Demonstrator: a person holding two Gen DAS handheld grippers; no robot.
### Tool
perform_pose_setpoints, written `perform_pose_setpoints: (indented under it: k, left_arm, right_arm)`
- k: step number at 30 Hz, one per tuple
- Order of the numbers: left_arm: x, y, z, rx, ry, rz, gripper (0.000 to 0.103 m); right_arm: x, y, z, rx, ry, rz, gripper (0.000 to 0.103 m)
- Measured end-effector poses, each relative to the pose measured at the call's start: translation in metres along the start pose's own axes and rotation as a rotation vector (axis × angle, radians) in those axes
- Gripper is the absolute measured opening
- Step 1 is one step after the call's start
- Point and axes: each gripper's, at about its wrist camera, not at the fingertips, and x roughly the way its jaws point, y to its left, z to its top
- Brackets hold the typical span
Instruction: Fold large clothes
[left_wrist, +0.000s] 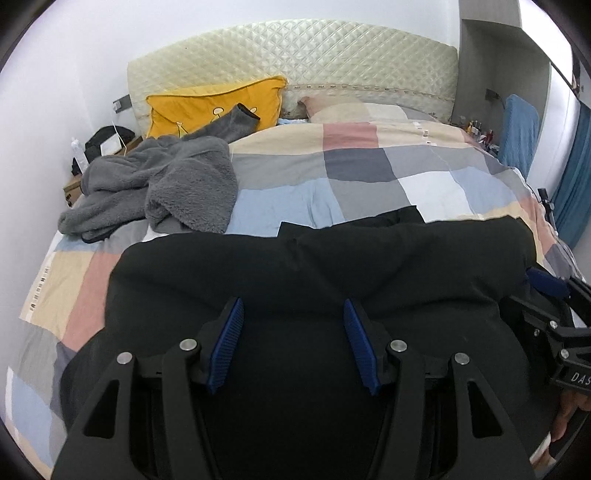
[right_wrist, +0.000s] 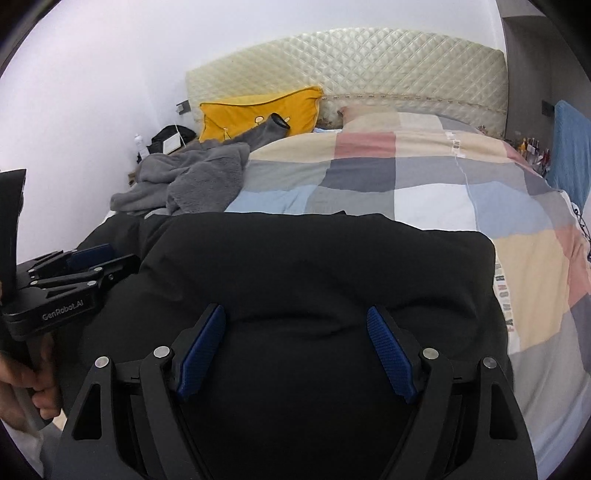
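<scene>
A black garment (left_wrist: 314, 266) lies spread across the near part of the bed, on top of a checked duvet (left_wrist: 362, 177) of grey, blue, pink, cream and white squares. Its far edge forms a rounded fold line running across the bed. The left gripper (left_wrist: 293, 343) hovers over the near portion of the black garment; its two blue-padded jaws stand apart, with dark cloth visible below the gap but no fabric pinched between the pads. The right gripper (right_wrist: 295, 350) hovers over the same garment further to the right; its jaws are opening, and no cloth is clamped between them. In the right wrist view, the left gripper appears at the left edge, held by a hand (right_wrist: 26, 380) on its handle. In the left wrist view, the right gripper shows at the right edge, just beside the garment's right end. A crumpled grey fleece garment (left_wrist: 162, 184) lies on the far left part of the bed, well apart from the black garment. A yellow cushion (left_wrist: 214, 110) leans against the quilted cream headboard (left_wrist: 295, 55).
</scene>
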Motion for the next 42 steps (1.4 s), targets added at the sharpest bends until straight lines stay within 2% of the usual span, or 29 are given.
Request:
perform_pose_setpoints:
  k: [3,8,12,15,19,22,24,27,29,31,33,36,39,42]
  left_arm:
    - [0.015,0.000,0.007,-0.015,0.022,-0.013,0.057]
    - [0.039,-0.006,0.017,0.014,0.044,0.018,0.057]
    - [0.064,0.001,0.022,-0.018,0.075,0.034,0.057]
    - [0.069,0.005,0.025,-0.024,0.075,0.019,0.057]
    - [0.060,0.012,0.023,-0.046,0.062,-0.035,0.059]
    - [0.042,0.027,0.022,-0.087,0.042,-0.089,0.071]
    - [0.025,0.044,0.019,-0.117,0.006,-0.076,0.083]
    - [0.005,0.080,0.013,-0.177,-0.012,-0.063,0.086]
    - [0.002,0.104,0.008,-0.227,0.001,-0.061,0.087]
    - [0.000,0.132,-0.001,-0.298,0.010,-0.028,0.088]
    - [0.002,0.156,-0.013,-0.381,0.039,-0.001,0.092]
    - [0.013,0.179,-0.031,-0.492,0.089,-0.060,0.101]
    - [0.021,0.185,-0.042,-0.544,0.124,-0.130,0.101]
    - [0.025,0.182,-0.046,-0.563,0.124,-0.171,0.101]
  right_arm:
    - [0.015,-0.004,0.004,-0.002,0.013,-0.001,0.082]
    - [0.045,-0.008,0.021,0.007,0.026,0.000,0.084]
    - [0.073,-0.014,0.031,0.015,0.036,0.013,0.086]
    - [0.080,-0.016,0.033,0.005,0.042,0.016,0.086]
    - [0.073,-0.021,0.033,0.025,0.049,0.056,0.086]
    - [0.054,-0.028,0.035,0.044,0.032,0.112,0.086]
    - [0.039,-0.035,0.036,0.056,0.007,0.124,0.086]
    - [0.008,-0.053,0.032,0.066,-0.019,0.116,0.086]
    - [-0.006,-0.070,0.028,0.107,-0.028,0.092,0.086]
    - [-0.017,-0.096,0.021,0.190,-0.025,0.087,0.086]
    - [-0.024,-0.125,0.010,0.276,-0.028,0.046,0.086]
    - [-0.021,-0.162,-0.005,0.395,0.018,0.044,0.086]
    - [-0.012,-0.183,-0.014,0.483,0.056,0.084,0.089]
    - [-0.002,-0.198,-0.023,0.582,0.078,0.145,0.098]
